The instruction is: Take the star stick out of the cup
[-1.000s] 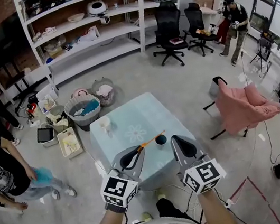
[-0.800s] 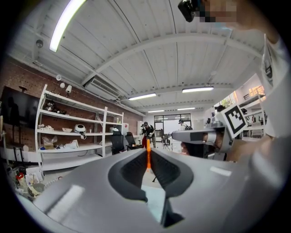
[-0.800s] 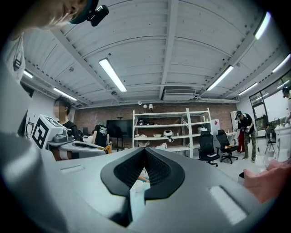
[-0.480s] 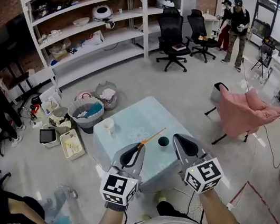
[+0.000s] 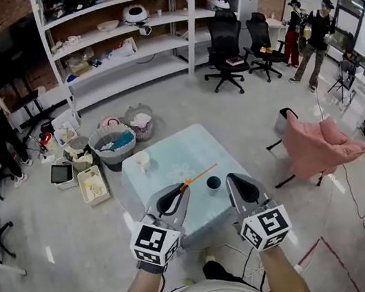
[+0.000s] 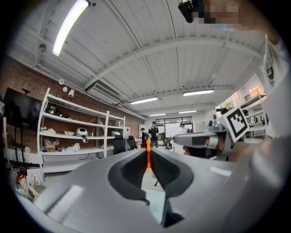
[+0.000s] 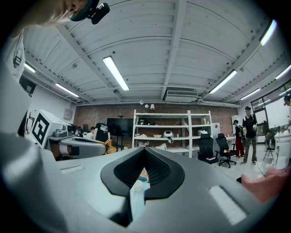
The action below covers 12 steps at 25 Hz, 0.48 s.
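My left gripper (image 5: 182,191) is shut on the thin orange star stick (image 5: 200,175), which slants up and to the right over the pale blue table (image 5: 170,152). The stick is clear of the small dark cup (image 5: 213,183), which stands on the table between the two gripper tips. In the left gripper view the stick (image 6: 148,158) runs straight out from between the closed jaws of the left gripper (image 6: 148,154). The right gripper view catches its yellow star (image 7: 109,146) beside the left gripper. My right gripper (image 5: 233,182), just right of the cup, is shut on nothing (image 7: 144,152).
A white cup (image 5: 140,161) stands at the table's far left corner. Baskets and bins (image 5: 112,141) sit on the floor beyond the table, a chair draped in pink cloth (image 5: 318,142) is to the right, and white shelving (image 5: 122,40) lines the back wall. People stand at the room's edges.
Both grippers and the stick have hardly moved. The person crouching at the left has dropped out of the lower left corner, and the head view has shifted slightly.
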Available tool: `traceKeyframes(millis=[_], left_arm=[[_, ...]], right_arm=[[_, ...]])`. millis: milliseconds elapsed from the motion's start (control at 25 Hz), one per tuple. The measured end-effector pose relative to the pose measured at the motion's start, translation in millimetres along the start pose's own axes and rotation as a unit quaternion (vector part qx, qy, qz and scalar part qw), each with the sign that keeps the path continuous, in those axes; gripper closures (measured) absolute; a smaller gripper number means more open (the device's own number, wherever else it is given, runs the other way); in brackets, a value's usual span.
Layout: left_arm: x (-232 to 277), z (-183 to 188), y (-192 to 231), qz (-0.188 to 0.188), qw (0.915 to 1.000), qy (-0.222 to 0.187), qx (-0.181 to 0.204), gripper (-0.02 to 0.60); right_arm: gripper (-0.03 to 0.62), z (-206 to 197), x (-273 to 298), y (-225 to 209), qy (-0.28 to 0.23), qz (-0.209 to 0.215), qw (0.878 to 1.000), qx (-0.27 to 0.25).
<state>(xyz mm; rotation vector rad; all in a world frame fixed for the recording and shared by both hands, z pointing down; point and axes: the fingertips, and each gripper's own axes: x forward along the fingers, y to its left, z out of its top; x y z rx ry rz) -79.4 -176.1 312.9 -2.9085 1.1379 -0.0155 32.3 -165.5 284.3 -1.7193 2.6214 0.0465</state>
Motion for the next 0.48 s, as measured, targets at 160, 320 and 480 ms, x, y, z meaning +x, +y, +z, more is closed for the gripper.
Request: traceKeyframes(millis=[160,320,480], left_arm=[[1.4,-2.1,0.7,0.001,1.0000,0.000,-0.001,0.557],[5.1,-2.1,0.1,0.001,1.0000,0.000,-0.001,0.557],[8.5,0.1,1.7,0.002,1.0000,-0.001,-0.001,0.557]], right_arm=[[0.585,-3.0,0.8,-1.4,0.002,0.000,1.000,0.000],[0.585,-3.8,1.8,-5.2,0.004,-0.001,1.000,0.000],[0.585,-2.0,4.6,-7.5,0.004,-0.001,1.000,-0.001]])
